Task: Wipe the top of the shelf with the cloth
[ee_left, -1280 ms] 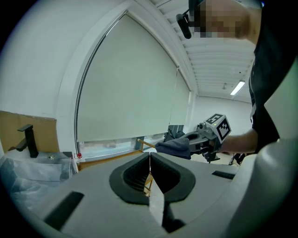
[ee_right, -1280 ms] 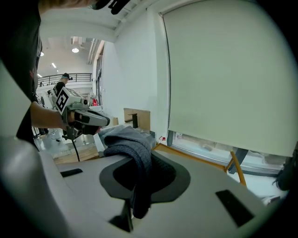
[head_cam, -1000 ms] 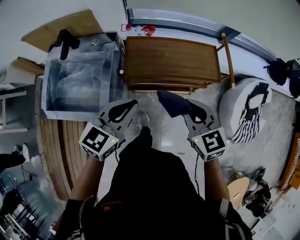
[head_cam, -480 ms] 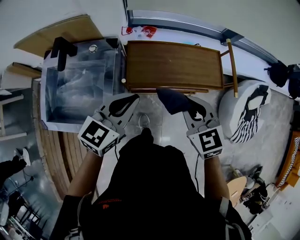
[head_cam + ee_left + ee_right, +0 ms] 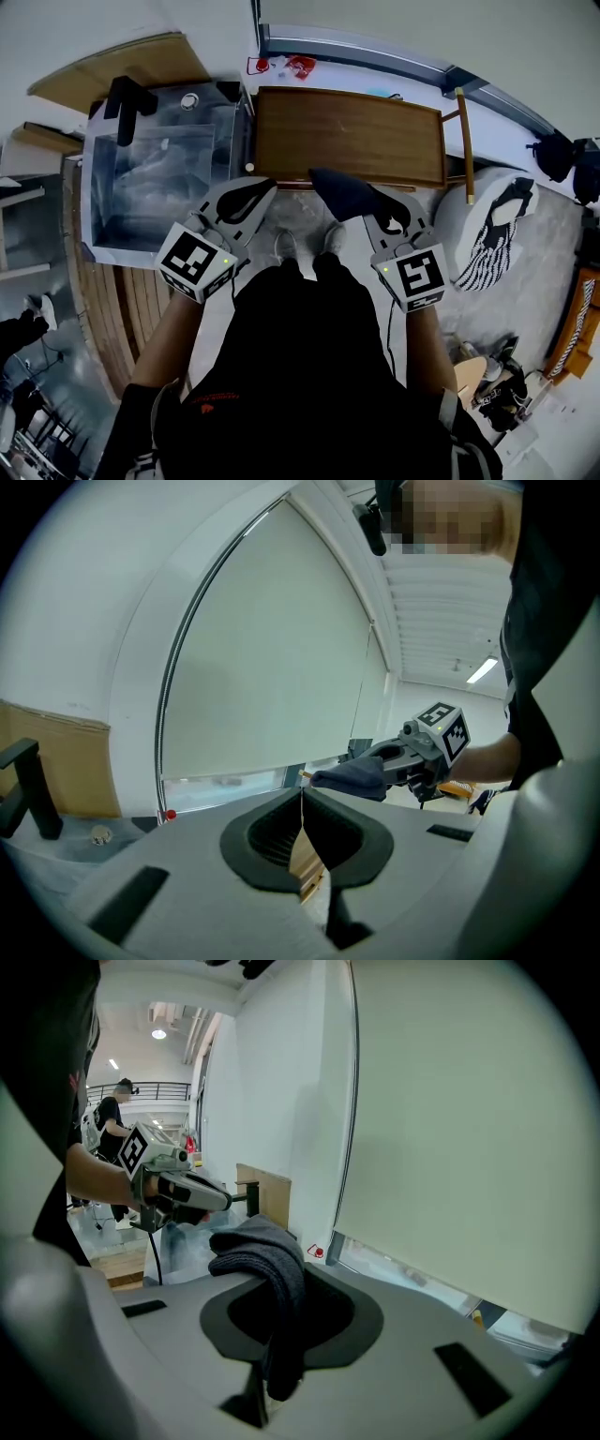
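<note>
Head view shows the dark grey cloth (image 5: 339, 194) clamped in the right gripper (image 5: 373, 208) at the front edge of the brown wooden shelf (image 5: 349, 136), probably ready to reach its top. The left gripper (image 5: 255, 194), jaws together and empty, hovers near the shelf's front left corner.

The cloth (image 5: 267, 1269) is dark grey-blue and thick. It is pinched between the jaws of the right gripper (image 5: 367, 208), bunched above them and hanging down in front. The shelf (image 5: 347, 136), with a flat brown wooden top, lies just ahead of the jaws.
</note>
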Action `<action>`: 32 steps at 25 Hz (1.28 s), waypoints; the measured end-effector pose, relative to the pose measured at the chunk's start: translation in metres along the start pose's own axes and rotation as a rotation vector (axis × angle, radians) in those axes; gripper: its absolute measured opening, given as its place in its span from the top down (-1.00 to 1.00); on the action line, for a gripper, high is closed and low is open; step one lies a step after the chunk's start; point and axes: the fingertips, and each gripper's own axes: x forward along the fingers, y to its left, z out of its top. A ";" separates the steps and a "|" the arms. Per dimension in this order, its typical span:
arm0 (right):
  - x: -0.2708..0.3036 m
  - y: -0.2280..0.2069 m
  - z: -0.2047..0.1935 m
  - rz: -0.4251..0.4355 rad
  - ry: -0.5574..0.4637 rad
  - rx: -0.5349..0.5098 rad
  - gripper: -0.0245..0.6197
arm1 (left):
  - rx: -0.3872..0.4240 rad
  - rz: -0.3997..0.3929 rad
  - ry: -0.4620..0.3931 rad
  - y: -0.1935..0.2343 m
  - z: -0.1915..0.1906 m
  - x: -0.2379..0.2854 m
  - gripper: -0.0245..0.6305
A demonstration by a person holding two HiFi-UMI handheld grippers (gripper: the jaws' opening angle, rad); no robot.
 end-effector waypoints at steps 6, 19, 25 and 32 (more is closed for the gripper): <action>0.010 -0.014 0.006 0.021 -0.010 -0.011 0.80 | -0.007 0.044 -0.008 0.011 0.004 0.007 0.85; 0.020 -0.094 0.002 0.093 -0.052 -0.015 0.80 | -0.034 0.166 0.000 0.013 0.024 0.069 0.85; 0.020 -0.143 -0.015 0.151 -0.043 -0.021 0.80 | -0.091 0.234 0.019 0.007 0.031 0.116 0.85; 0.022 -0.194 -0.034 0.209 -0.040 -0.022 0.80 | -0.106 0.317 0.029 0.004 0.036 0.158 0.85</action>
